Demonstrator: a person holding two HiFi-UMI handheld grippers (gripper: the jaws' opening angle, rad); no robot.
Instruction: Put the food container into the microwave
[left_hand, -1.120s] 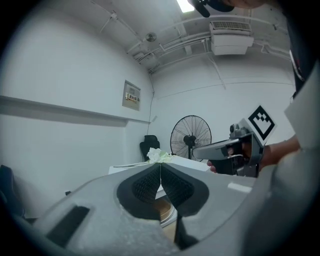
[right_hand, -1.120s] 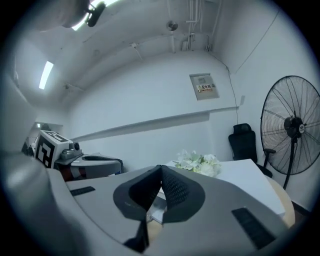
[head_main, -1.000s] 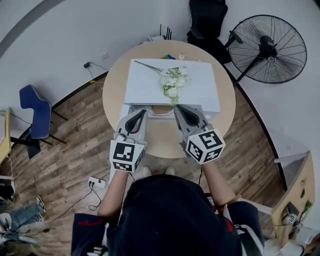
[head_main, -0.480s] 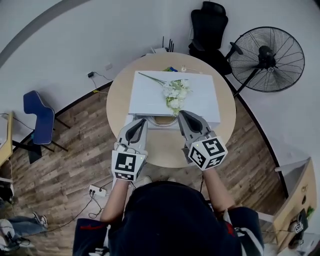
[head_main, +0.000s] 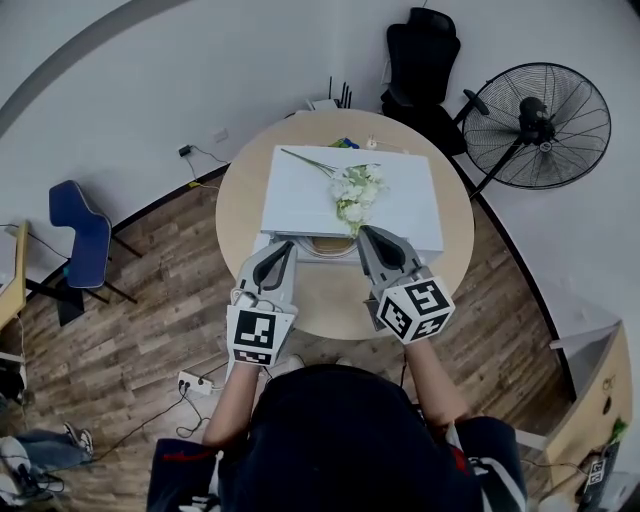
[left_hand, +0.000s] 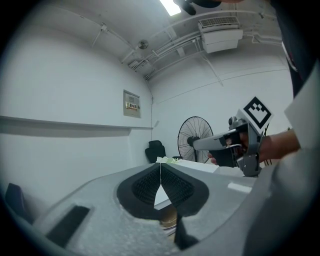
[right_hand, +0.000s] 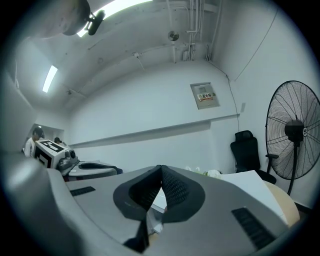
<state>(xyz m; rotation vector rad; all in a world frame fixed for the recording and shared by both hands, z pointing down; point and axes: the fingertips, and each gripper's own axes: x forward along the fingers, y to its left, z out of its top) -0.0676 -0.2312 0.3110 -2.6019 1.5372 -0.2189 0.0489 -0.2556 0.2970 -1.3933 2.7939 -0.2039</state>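
Head view: food container (head_main: 325, 245) at mid frame, at the front edge of the microwave (head_main: 300, 195), seemingly only partway in.
Left gripper (head_main: 283, 247) and right gripper (head_main: 368, 233) flank it, jaws pressed together; any rim pinch is unclear. Left gripper view alone shows the meeting pads, with the container just below them. Pushing it inside remains.

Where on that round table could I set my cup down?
The table is bare left of the white microwave, and in a strip on its right. The microwave's top is free left of the flowers. The front is crowded: the left gripper, right gripper and food container are there.
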